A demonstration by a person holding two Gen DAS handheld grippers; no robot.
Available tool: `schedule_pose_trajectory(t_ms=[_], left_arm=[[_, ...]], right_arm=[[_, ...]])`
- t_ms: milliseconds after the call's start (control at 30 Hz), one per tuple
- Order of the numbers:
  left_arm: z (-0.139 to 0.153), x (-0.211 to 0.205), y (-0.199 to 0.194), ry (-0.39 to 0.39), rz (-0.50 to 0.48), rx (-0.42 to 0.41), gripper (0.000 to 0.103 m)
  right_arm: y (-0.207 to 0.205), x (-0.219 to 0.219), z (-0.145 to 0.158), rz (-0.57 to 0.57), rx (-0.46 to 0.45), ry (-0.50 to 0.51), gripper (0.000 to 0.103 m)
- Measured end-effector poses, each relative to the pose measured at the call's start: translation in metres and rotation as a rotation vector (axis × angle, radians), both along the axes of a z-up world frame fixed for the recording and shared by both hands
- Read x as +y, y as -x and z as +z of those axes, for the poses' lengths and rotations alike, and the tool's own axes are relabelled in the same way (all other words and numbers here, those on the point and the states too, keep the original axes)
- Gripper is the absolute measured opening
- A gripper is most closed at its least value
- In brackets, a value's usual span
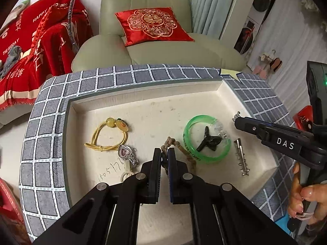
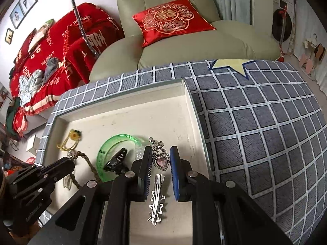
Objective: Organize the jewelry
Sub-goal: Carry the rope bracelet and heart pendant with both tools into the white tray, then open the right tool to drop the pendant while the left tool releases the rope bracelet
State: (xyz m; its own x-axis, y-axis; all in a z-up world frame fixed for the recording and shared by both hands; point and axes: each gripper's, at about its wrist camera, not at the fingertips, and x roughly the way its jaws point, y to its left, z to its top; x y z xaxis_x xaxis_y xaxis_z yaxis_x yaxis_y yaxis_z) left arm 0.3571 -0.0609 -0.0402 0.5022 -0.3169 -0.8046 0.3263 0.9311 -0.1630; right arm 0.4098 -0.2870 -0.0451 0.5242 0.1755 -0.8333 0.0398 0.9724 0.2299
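A cream tray (image 1: pixel 143 110) holds the jewelry. My left gripper (image 1: pixel 164 153) is shut on a brown braided cord bracelet (image 1: pixel 179 149) at the tray's front middle. A yellow cord bracelet with amber beads (image 1: pixel 108 134) and a pink heart pendant (image 1: pixel 125 153) lie to its left. A green bangle (image 1: pixel 206 140) with a black claw clip (image 1: pixel 210 140) inside lies to its right, then a silver hair clip (image 1: pixel 241 157). My right gripper (image 2: pixel 161 159) is open, its fingers either side of a second pink heart pendant (image 2: pixel 161 160), above the silver hair clip (image 2: pixel 156 200).
The tray (image 2: pixel 192 110) sits on a grey checked cloth (image 2: pixel 255 132) with a yellow star patch (image 2: pixel 231 64). A green armchair (image 1: pixel 153 49) with a red cushion (image 1: pixel 153 24) stands behind. A sofa under a red blanket (image 1: pixel 30 51) is at the left.
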Motion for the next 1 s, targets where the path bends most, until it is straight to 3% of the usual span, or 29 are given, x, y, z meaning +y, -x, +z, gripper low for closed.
schedule_pose_trajectory(t_ms=[333,767,933,1000], left_arm=[[-0.011,-0.012,0.000,-0.099,-0.008,-0.017,0.022],[-0.018,-0.020,0.003,-0.154,-0.014,-0.026,0.022],[-0.019,-0.021,0.004,-0.161,-0.012,-0.027,0.022],[-0.019,-0.021,0.004,-0.164,-0.008,-0.026,0.022]], right_arm=[[-0.008,-0.001,-0.014,-0.007,0.018,0.010,0.019],[-0.004,0.011,-0.016,0.018,0.012,0.111,0.022],[-0.002,0.014,-0.012,0.030,0.008,0.112,0.059],[-0.002,0.015,-0.011,0.022,0.009,0.092,0.060]])
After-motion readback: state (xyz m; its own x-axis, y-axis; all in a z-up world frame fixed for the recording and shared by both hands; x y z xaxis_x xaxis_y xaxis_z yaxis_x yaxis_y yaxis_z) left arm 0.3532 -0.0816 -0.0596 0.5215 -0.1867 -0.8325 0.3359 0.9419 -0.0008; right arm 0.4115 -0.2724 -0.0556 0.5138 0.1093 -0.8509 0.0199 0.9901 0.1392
